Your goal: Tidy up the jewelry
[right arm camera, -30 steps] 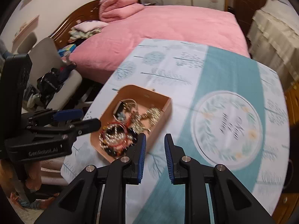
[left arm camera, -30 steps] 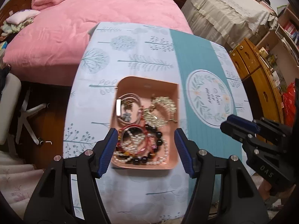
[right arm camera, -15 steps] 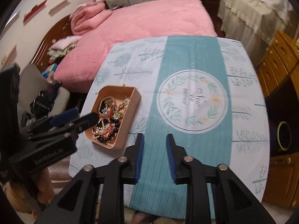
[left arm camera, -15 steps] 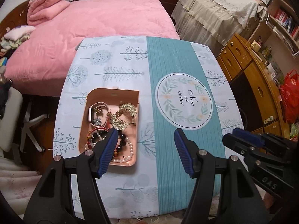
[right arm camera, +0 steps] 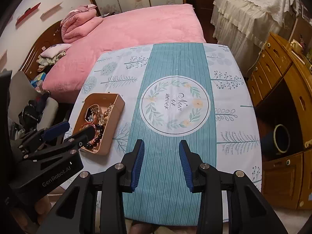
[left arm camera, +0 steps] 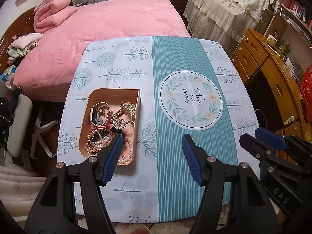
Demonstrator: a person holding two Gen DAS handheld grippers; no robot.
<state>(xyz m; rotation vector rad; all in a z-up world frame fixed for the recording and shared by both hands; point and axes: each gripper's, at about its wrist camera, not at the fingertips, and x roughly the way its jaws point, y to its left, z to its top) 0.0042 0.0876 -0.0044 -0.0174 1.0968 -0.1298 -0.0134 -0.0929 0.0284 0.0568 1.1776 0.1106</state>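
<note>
A peach tray [left arm camera: 115, 92] sits on the left part of the table, holding tangled jewelry: a pearl bracelet [left arm camera: 91, 146], a red bead bracelet [left arm camera: 97, 131], sparkling gold pieces [left arm camera: 125, 108] and a white-banded watch [left arm camera: 91, 115]. My left gripper [left arm camera: 152, 138] hovers above the tray's near right corner, open with nothing between its fingers. My right gripper [right arm camera: 161, 143] hangs over the teal stripe of the tablecloth; its jaws are opening and nothing is between them. Each gripper shows in the other's view: the right gripper [left arm camera: 251, 134] beyond the near right corner, the left gripper [right arm camera: 79, 127] over the tray [right arm camera: 113, 124].
The table wears a white and teal cloth [left arm camera: 175, 62] with a round wreath print [left arm camera: 190, 99]. A pink bed [left arm camera: 107, 31] lies behind it. A wooden cabinet [left arm camera: 273, 74] stands close on the right, a grey chair [left arm camera: 17, 124] on the left.
Both grippers have risen and pulled back from the tray, so the whole table now shows. The right gripper's jaws have spread wider. The left jaws kept their width.
</note>
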